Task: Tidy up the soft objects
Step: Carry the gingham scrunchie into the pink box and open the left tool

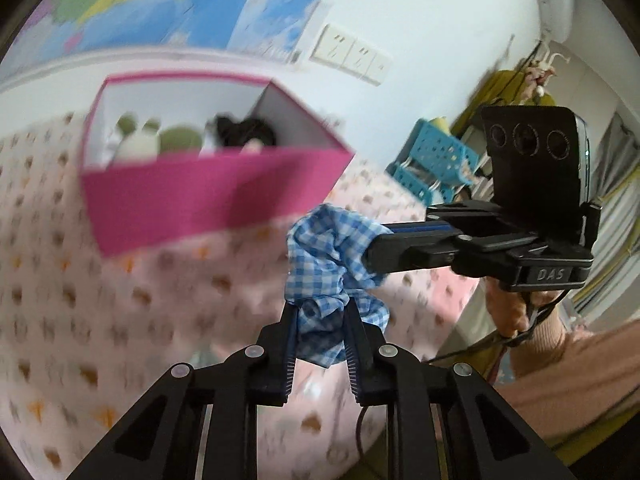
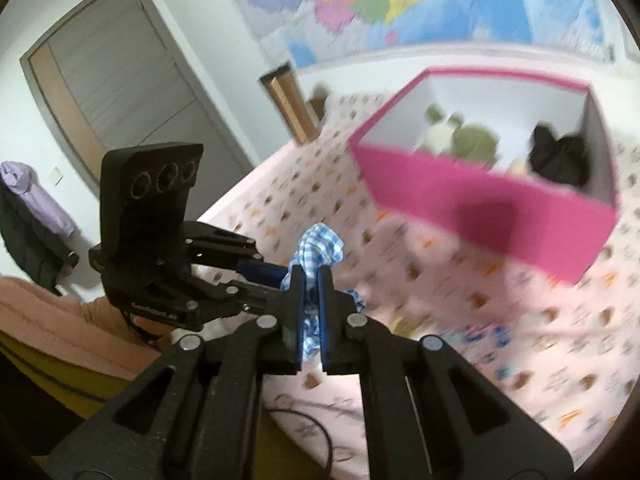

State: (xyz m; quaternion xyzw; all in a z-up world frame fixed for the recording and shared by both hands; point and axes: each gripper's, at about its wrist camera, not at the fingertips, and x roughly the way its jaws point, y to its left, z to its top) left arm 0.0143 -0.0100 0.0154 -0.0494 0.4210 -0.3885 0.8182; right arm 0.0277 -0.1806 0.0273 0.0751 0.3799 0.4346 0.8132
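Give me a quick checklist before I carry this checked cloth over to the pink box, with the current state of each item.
1. Left gripper clamped on the blue checked cloth: ok.
2. Right gripper clamped on the same cloth: ok, its jaws are shut on a fold.
3. Cloth clear of the patterned bedspread: ok, it hangs between the two grippers.
4. Pink box open at the top: ok, no lid on it.
5. Room left in the box: cannot tell; green and white plush toys and a black item already lie inside.
6. Cable clear of the grippers: cannot tell.
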